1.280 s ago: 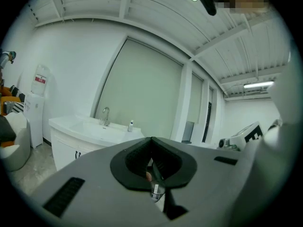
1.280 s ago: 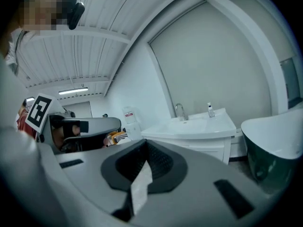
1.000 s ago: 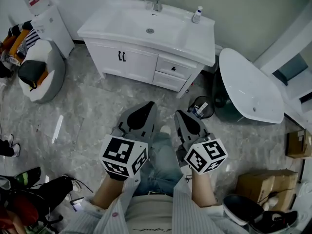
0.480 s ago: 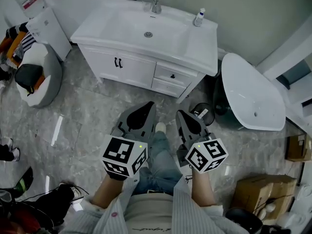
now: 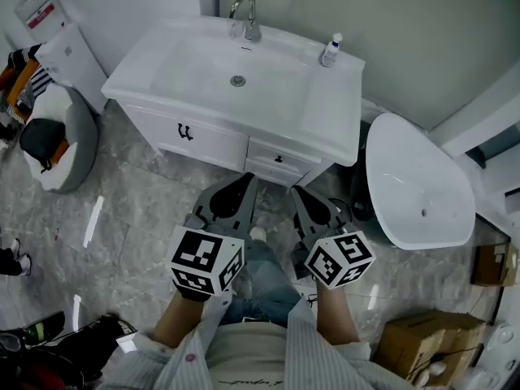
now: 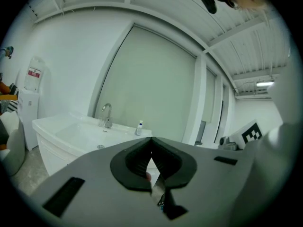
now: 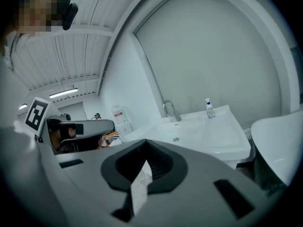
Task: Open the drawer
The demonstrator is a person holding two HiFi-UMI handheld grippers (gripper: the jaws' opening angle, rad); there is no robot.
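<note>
A white vanity [image 5: 175, 136] with a sink stands ahead in the head view. Its small top drawer [image 5: 279, 159], with one black knob, sits to the right of two doors with black handles. My left gripper [image 5: 246, 182] and right gripper [image 5: 299, 192] are held side by side over the floor, pointing at the vanity, their tips short of the drawer front. Both are shut with nothing between the jaws. In the left gripper view the left gripper [image 6: 151, 139] points past the sink basin [image 6: 71, 134]. The right gripper [image 7: 143, 142] likewise sees the basin [image 7: 203, 136] beyond its jaws.
A faucet [image 5: 244, 13] and a small bottle [image 5: 329, 49] stand on the sink top. A white oval fixture [image 5: 418, 181] and a dark bin [image 5: 360, 193] are right of the vanity. On the left are a round grey seat [image 5: 49, 140] and a white dispenser [image 5: 69, 51]. A cardboard box [image 5: 426, 340] lies at lower right.
The vanity has come nearer and lower in the head view as the person moved toward it. Both grippers stay shut side by side, now close to the drawer front.
</note>
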